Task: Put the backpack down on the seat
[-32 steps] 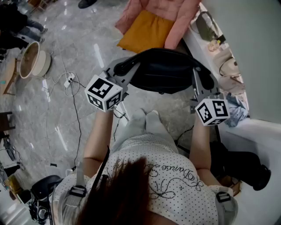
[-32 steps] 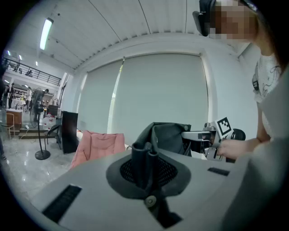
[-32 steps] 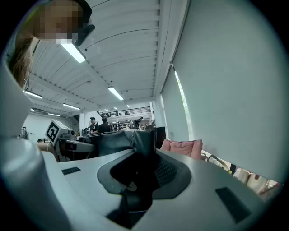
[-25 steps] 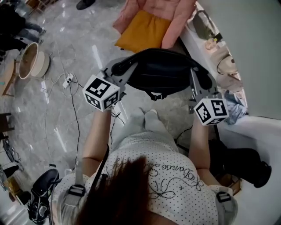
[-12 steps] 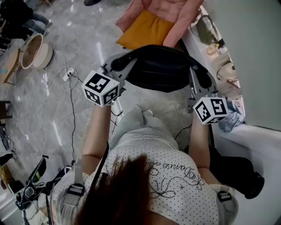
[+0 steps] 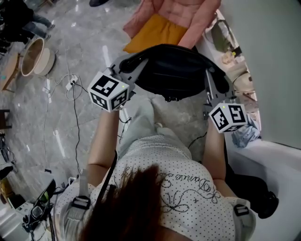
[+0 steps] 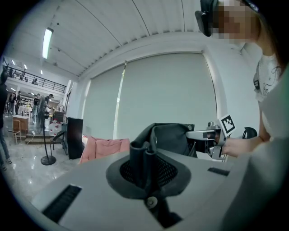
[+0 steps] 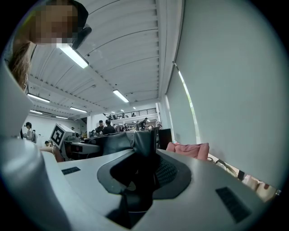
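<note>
A black backpack (image 6: 174, 70) hangs in the air in front of the person, stretched between both grippers. My left gripper (image 6: 128, 67) is shut on a black strap at the bag's left end. In the left gripper view that strap (image 7: 142, 158) is pinched upright between the jaws, with the bag's body (image 7: 174, 137) behind it. My right gripper (image 6: 211, 80) is shut on black fabric at the bag's right end (image 8: 144, 142). The seat with an orange cushion (image 6: 155, 30) and a pink jacket (image 6: 181, 12) lies just beyond the bag.
A round basket (image 6: 34, 59) and cables (image 6: 70, 84) lie on the grey marble floor at the left. A white counter (image 6: 237, 80) holding several small things runs along the right. A dark bag (image 6: 256, 186) sits at the lower right.
The person has stepped forward, and the backpack has moved a little closer to the orange cushion. Both grips on the bag look unchanged.
</note>
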A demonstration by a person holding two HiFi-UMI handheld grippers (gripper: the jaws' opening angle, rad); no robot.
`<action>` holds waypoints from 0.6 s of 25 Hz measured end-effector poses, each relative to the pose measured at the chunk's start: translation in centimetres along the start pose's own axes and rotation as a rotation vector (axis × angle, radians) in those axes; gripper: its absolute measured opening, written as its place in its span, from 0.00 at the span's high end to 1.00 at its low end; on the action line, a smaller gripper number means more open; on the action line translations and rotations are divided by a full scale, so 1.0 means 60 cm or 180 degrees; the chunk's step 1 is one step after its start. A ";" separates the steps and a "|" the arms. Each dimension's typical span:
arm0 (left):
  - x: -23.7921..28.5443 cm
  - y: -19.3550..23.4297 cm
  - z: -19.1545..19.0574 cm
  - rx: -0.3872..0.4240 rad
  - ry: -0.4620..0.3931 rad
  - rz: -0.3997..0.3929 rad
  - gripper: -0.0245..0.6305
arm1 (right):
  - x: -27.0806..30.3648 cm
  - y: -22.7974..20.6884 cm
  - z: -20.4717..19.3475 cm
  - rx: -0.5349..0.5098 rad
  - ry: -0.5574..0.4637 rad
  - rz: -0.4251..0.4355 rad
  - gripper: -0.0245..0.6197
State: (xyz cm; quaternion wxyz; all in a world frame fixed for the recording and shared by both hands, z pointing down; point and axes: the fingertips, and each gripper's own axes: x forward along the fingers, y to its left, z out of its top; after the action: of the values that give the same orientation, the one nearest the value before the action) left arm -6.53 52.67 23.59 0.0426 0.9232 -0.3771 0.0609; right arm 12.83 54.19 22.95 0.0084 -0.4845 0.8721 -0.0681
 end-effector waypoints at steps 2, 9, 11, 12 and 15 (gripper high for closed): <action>0.025 0.040 0.000 -0.0039 0.0011 -0.0030 0.93 | 0.041 -0.013 0.003 -0.0001 0.0029 -0.0024 0.81; 0.104 0.163 0.031 -0.0034 -0.0073 -0.0230 0.93 | 0.167 -0.056 0.030 -0.0049 -0.0031 -0.0235 0.81; 0.122 0.195 0.049 0.0004 -0.0130 -0.0278 0.93 | 0.199 -0.064 0.046 -0.0080 -0.0087 -0.0284 0.81; 0.129 0.210 0.057 0.0024 -0.0154 -0.0294 0.93 | 0.213 -0.067 0.053 -0.0089 -0.0115 -0.0306 0.81; 0.149 0.250 0.081 0.0102 -0.0198 -0.0335 0.93 | 0.249 -0.071 0.069 -0.0077 -0.0191 -0.0380 0.81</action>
State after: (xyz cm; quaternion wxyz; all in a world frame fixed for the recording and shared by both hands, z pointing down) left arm -10.32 35.21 20.59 0.0192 0.9438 -0.3281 0.0359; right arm 8.83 38.84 20.18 0.0246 -0.5375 0.8418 -0.0433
